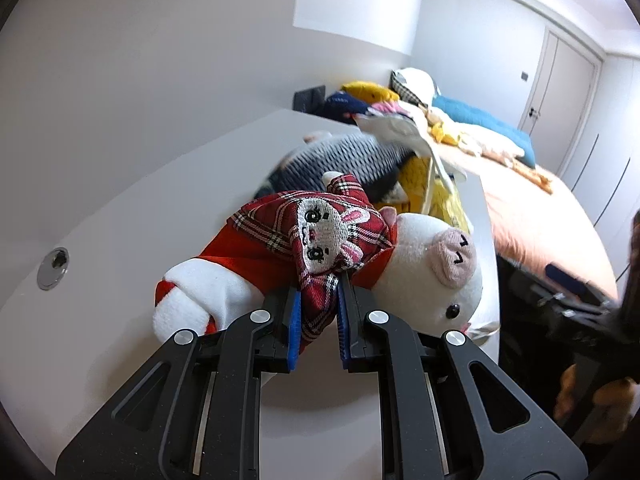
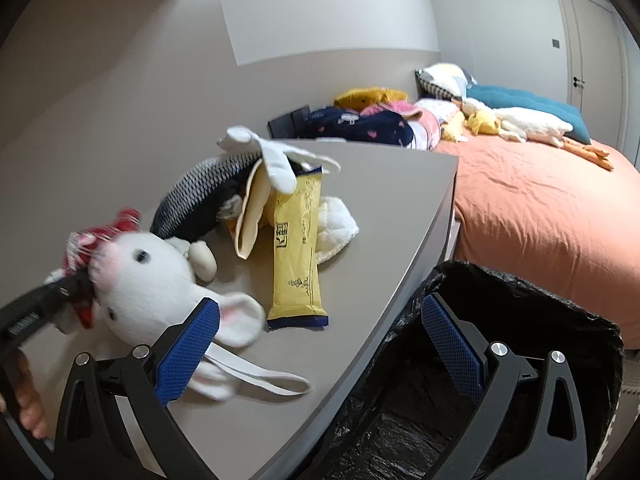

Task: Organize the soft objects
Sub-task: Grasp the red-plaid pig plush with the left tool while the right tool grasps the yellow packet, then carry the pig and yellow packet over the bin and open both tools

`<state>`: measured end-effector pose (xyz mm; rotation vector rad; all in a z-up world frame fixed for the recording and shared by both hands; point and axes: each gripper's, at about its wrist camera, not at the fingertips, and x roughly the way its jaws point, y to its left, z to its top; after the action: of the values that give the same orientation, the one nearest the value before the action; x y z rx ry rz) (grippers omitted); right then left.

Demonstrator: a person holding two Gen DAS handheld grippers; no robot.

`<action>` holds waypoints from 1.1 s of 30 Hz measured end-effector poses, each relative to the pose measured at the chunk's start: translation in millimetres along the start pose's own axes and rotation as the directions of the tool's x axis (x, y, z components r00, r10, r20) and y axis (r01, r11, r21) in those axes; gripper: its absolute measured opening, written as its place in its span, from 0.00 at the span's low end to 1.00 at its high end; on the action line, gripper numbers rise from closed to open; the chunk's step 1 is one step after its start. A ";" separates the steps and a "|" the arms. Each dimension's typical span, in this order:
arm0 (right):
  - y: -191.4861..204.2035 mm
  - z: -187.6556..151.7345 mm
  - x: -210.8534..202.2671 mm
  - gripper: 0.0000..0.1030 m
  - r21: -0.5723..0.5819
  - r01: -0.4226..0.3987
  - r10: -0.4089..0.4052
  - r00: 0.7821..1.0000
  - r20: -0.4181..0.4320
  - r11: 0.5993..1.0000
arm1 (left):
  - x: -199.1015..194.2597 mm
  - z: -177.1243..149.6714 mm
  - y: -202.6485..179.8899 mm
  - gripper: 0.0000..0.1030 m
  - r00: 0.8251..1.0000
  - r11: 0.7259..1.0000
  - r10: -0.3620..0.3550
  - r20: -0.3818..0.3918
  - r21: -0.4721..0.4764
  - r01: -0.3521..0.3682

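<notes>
Ahead of you the bed (image 2: 540,208) with its orange cover fills the far right, soft toys and pillows heaped at its head. Nearer, the grey table (image 2: 380,216) carries the clutter you are sorting, and a bin lined with a black bag (image 2: 520,292) stands open just beside its corner. On the table a grey scaled fish plush (image 2: 200,196) lies against the yellow packet (image 2: 296,248), with a white quilted cloth (image 2: 336,224) behind it. Your left gripper (image 1: 318,292) is pinched shut on the plaid bow of the white pig plush (image 1: 420,276), the blue pads pressing the tartan fabric from both sides; the toy hangs at the table's near edge, snout pointing right. Your right gripper (image 2: 320,344) is spread wide and holds nothing, one finger over the table, the other over the bin.
</notes>
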<state>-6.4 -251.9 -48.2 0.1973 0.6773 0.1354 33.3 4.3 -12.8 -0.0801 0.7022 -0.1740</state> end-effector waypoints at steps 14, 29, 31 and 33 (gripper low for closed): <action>18.1 20.3 50.6 0.90 -0.053 -0.025 0.022 0.998 -0.057 0.998 | -26.2 27.0 38.3 0.13 0.996 0.995 0.028 0.089 -0.094 -0.019; 16.5 19.4 76.3 0.28 -0.050 -0.007 0.000 0.990 -0.140 0.999 | -39.0 23.2 43.8 0.13 0.992 0.994 0.033 0.119 -0.110 -0.020; 14.0 19.1 66.9 0.28 -0.033 -0.018 0.014 0.992 -0.126 0.999 | -42.3 22.4 42.7 0.13 0.992 0.994 0.028 0.122 -0.111 -0.015; 12.0 19.4 56.1 0.28 -0.023 -0.025 0.022 0.993 -0.113 0.999 | -41.1 25.4 40.7 0.13 0.992 0.994 0.028 0.121 -0.109 -0.015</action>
<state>48.5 -232.4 -64.8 0.1755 0.7854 0.1782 24.3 52.3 27.3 -0.1853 0.5893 -0.1093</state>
